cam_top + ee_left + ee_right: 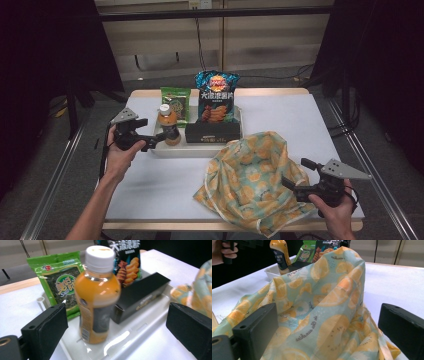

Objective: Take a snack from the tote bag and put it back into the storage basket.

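Note:
An orange drink bottle (168,125) with a white cap stands upright at the left end of a white tray (185,150). My left gripper (152,141) is open and level with the bottle's lower half. In the left gripper view the bottle (97,295) stands just ahead, between the lines of the two jaws, untouched. A cloth bag (250,175) printed with orange slices lies crumpled at the front right. My right gripper (297,173) is open at the bag's right side. In the right gripper view the cloth (319,302) bulges between the jaws.
In the tray behind the bottle stand a green seaweed packet (176,100), a dark chips bag (216,97) and a long black box (212,132). The white table (300,120) has bare room at the back right and the front left. Dark curtains flank both sides.

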`<state>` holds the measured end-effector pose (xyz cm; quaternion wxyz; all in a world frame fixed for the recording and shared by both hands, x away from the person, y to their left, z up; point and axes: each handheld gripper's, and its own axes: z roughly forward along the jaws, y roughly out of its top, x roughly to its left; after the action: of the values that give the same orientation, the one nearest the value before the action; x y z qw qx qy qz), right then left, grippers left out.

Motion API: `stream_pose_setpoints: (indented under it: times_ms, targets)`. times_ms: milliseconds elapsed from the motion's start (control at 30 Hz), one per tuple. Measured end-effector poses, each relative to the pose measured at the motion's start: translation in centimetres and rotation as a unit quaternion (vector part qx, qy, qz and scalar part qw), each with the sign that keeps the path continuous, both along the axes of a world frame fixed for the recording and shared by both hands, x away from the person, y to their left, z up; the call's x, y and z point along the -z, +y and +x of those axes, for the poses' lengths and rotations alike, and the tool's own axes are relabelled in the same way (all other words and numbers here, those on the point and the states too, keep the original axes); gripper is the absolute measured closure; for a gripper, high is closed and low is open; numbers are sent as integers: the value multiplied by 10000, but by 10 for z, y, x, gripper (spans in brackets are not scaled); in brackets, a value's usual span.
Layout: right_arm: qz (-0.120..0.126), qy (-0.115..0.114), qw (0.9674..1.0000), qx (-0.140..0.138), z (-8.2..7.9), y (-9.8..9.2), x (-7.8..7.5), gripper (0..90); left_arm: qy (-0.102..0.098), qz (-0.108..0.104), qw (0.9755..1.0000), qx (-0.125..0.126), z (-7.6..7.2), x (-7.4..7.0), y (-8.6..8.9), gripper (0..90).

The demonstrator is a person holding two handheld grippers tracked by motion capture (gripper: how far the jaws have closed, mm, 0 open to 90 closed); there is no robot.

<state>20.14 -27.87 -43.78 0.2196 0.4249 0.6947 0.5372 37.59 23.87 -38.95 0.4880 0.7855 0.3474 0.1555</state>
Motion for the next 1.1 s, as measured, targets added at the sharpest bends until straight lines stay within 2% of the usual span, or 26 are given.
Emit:
stream_pose_setpoints:
  times_ms: [33, 167, 267, 300, 367, 467, 600, 833, 900, 967, 1000, 1100]
  targets:
    - [6, -5, 10000, 5, 0, 0, 0, 19, 25, -22, 10000, 7, -4, -1, -1, 35]
    - [17, -44, 10000, 1, -1, -1, -1, 16, -140, -18, 9999, -26, -18, -3, 1, 27]
    - [27, -43, 10000, 25, -1, -2, -1, 11, -154, -186, 9997, 63, -30, -3, 4, 27]
    - [29, -53, 10000, 34, -2, -2, -2, 11, -202, -195, 9996, 68, -34, -2, 5, 27]
    - [27, -82, 10000, 14, -2, -2, -2, 8, -175, -255, 9995, 49, -41, 1, 7, 25]
    - [72, -93, 9999, 60, -3, -2, -3, 8, -267, -194, 9994, -58, -53, 5, 10, 25]
    - [55, -110, 9999, 51, -3, -2, -3, 8, -236, -170, 9994, -201, -68, 10, 16, 30]
    - [28, -111, 9999, 71, -3, -3, -3, 9, -208, -198, 9995, -90, -91, 20, 19, 36]
    - [35, -110, 9999, 80, -3, -3, -3, 10, -219, -108, 9996, -153, -96, 21, 20, 36]
    - [48, -102, 9999, 90, -3, -3, -3, 10, -231, -165, 9991, -299, -101, 23, 21, 33]
    - [43, -106, 9999, 97, -4, -3, -3, 10, -173, -233, 9990, -330, -105, 24, 22, 33]
    - [25, -122, 9999, 118, -5, -4, -4, 11, -170, -249, 9990, -330, -114, 27, 23, 32]
